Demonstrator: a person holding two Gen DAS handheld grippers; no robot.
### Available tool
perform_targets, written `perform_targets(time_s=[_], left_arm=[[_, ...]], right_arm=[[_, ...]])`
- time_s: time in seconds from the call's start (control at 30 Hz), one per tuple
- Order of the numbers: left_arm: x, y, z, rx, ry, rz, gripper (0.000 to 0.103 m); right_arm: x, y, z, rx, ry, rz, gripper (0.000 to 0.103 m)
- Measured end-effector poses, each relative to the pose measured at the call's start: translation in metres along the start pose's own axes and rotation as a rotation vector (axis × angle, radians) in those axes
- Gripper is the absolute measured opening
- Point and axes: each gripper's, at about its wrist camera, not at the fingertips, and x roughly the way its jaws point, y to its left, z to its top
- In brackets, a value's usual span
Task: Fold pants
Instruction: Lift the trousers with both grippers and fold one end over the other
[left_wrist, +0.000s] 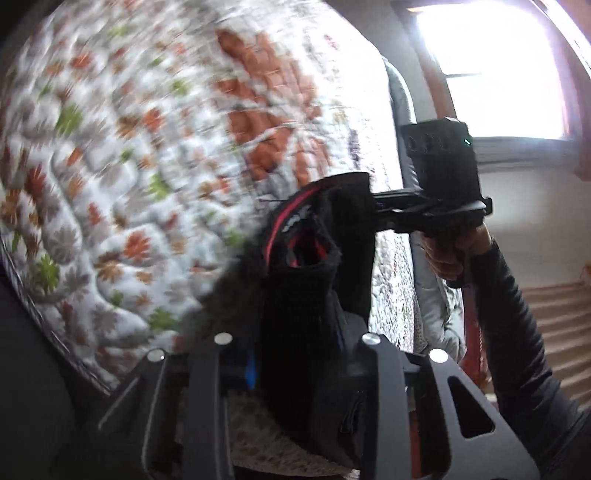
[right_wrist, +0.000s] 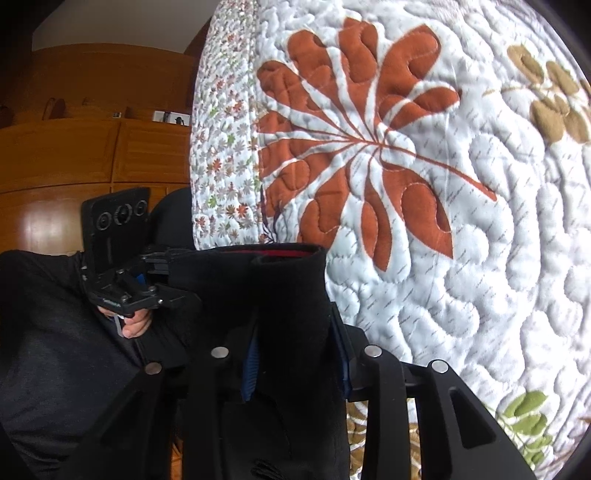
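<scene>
- Two tongs are seen pinching the black pants (right_wrist: 273, 295), which are held up above the bed, not lying on it.
- L tongs (left_wrist: 295, 354): pressed together on a bunched fold of pants w/ red trim; blue pad visible at the inner L finger.
- R tongs (right_wrist: 295, 365): closed on the pants' edge, fabric draped betw. the fingers.
- In R wrist view, the L tongs' tip is buried in the same fabric edge.
- Behind: quilted leaf-print bedspread (right_wrist: 461, 258) covers the bed.
- Farther: wood cabinets (right_wrist: 92, 147) in R view; bright window (left_wrist: 491, 66) in L view, which is motion-blurred.
</scene>
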Motion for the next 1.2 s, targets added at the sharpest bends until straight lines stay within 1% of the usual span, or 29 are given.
perform_targets(time_s=[0.13,0.23,0.33,0.53,0.57,0.77,0.87,1.0,1.2], left_arm=[[-0.015,-0.04,-0.004,0.105,-0.013,-0.002,0.027],[-0.026,-0.068,-0.009,0.169,-0.02,-0.017,0.026],[-0.034,-0.1,-0.021,0.236,-0.021,-0.035,0.025],[-0.05,-0.15,-0.045,0.358,-0.013,-0.065,0.024],[-0.047,-0.158,-0.049,0.373,-0.011,-0.068,0.024],[-0.055,-0.203,-0.077,0.52,0.0,-0.072,0.024],[-0.057,-0.22,-0.09,0.583,0.01,-0.078,0.024],[-0.056,-0.242,-0.11,0.665,0.021,-0.079,0.024],[-0.052,-0.267,-0.137,0.759,0.034,-0.078,0.024]], right_arm=[[-0.024,0.028,-0.015,-0.007,-0.034,-0.088,0.031],[-0.05,0.056,-0.035,-0.006,-0.071,-0.166,0.031],[-0.077,0.088,-0.064,0.002,-0.117,-0.249,0.03],[-0.111,0.139,-0.12,0.027,-0.203,-0.38,0.028],[-0.115,0.147,-0.13,0.033,-0.22,-0.402,0.028],[-0.133,0.186,-0.18,0.062,-0.3,-0.511,0.027],[-0.141,0.201,-0.204,0.082,-0.332,-0.553,0.027],[-0.146,0.221,-0.237,0.11,-0.371,-0.599,0.027],[-0.149,0.242,-0.281,0.146,-0.422,-0.657,0.027]])
